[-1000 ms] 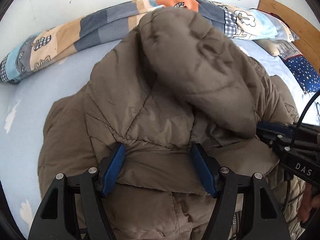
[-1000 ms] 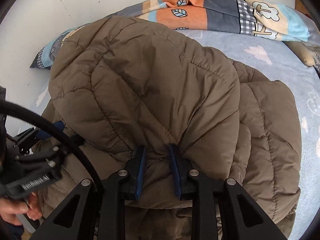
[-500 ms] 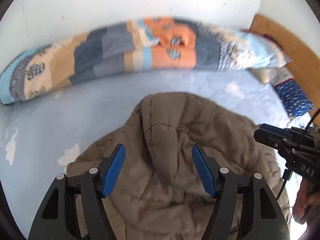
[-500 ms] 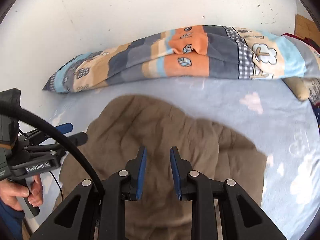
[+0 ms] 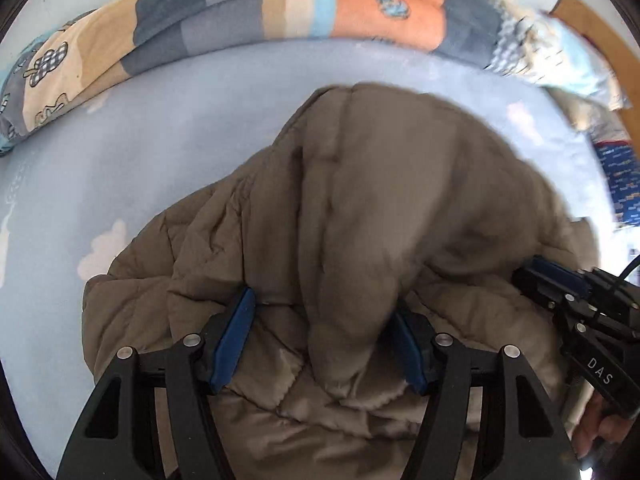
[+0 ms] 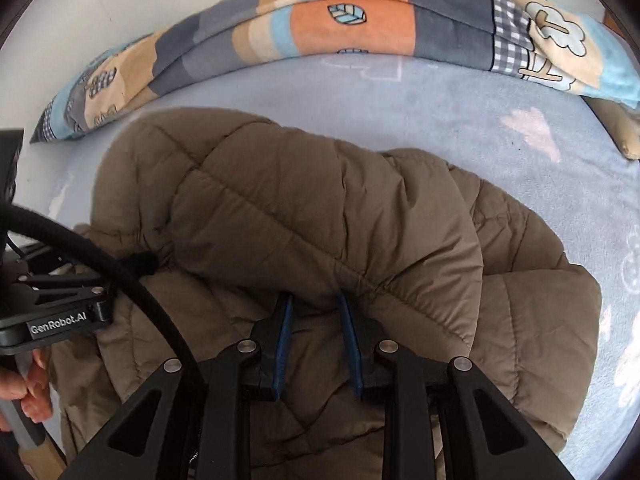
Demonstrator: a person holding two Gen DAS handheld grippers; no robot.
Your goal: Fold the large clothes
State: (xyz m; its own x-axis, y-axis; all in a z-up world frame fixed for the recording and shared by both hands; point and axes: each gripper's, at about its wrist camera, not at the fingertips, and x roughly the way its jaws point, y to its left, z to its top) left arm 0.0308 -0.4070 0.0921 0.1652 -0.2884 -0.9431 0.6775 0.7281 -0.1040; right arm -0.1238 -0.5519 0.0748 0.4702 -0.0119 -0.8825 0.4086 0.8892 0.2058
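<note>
While both tools grip the brown jacket (image 6: 320,208), left tool (image 5: 320,344) closing wider, a patchwork quilt (image 6: 360,20) lies behind.

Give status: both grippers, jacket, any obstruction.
Left gripper jaws just closing on a thick jacket fold. Right gripper shut on the brown puffer jacket edge. Jacket bunched on the bed sheet; patchwork quilt behind, clear.

Both wrist views close above jacket (image 5: 360,220)

The jacket (image 6: 328,216) lies on the bed sheet (image 6: 460,100), the rolled quilt (image 6: 360,20) behind it.
</note>
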